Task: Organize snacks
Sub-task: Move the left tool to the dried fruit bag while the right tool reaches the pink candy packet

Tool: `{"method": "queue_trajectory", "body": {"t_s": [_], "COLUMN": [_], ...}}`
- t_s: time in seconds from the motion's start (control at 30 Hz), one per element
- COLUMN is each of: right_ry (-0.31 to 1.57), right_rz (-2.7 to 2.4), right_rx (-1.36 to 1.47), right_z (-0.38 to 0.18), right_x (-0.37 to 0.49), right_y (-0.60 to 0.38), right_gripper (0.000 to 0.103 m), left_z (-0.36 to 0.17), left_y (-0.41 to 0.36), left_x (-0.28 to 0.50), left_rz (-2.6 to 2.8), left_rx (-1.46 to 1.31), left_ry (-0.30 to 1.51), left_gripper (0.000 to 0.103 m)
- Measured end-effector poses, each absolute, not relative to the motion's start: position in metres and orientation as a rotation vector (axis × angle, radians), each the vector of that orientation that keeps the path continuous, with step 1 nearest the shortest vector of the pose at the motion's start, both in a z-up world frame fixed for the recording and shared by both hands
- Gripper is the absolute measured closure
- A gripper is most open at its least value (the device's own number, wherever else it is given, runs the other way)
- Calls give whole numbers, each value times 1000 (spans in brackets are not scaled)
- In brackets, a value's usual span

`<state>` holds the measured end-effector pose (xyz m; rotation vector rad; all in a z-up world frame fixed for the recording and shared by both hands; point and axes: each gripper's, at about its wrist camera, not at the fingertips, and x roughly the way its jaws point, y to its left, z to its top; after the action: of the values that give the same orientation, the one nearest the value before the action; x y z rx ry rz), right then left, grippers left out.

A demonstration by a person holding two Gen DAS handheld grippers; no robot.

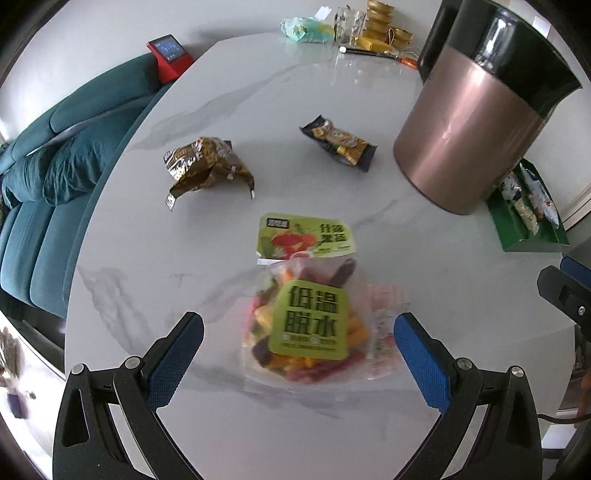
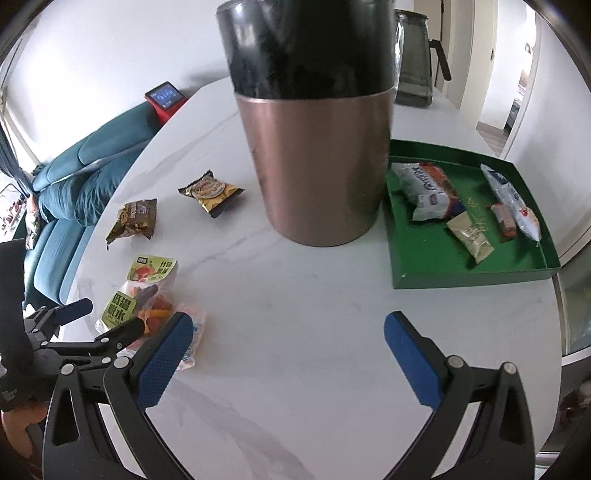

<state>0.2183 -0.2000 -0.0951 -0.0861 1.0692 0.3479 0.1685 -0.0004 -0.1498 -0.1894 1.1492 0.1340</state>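
Observation:
A clear bag of dried vegetable chips with green labels (image 1: 306, 306) lies on the white marble table (image 1: 258, 129), between the open fingers of my left gripper (image 1: 299, 349), which does not hold it. The bag also shows in the right wrist view (image 2: 147, 299), with the left gripper (image 2: 101, 321) around it. A gold-brown crumpled packet (image 1: 207, 166) and a black-yellow packet (image 1: 340, 142) lie farther back. My right gripper (image 2: 288, 345) is open and empty above bare table. A green tray (image 2: 424, 258) at the right holds several snack packets (image 2: 428, 192).
A tall copper bin with a black rim (image 2: 314, 147) stands mid-table beside the tray. A glass jug (image 2: 413, 59) is behind it. A teal sofa (image 1: 55, 166) and a red gadget (image 1: 168, 55) lie past the table's left edge. Clutter (image 1: 354, 29) sits at the far end.

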Motion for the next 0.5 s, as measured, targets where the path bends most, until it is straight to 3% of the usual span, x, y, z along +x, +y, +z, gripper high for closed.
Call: {"method": "queue_trajectory", "body": {"t_s": [0.5], "right_ry": [1127], "right_rz": [322], "right_rx": [-83], "right_z": [-124], "right_x": [220], "right_y": [-176], "right_gripper": [0], "left_z": [-172], "left_y": [10], "left_x": [184], "left_rz": [66], "left_rx": [-202], "left_ry": [1185], "left_gripper": [2]}}
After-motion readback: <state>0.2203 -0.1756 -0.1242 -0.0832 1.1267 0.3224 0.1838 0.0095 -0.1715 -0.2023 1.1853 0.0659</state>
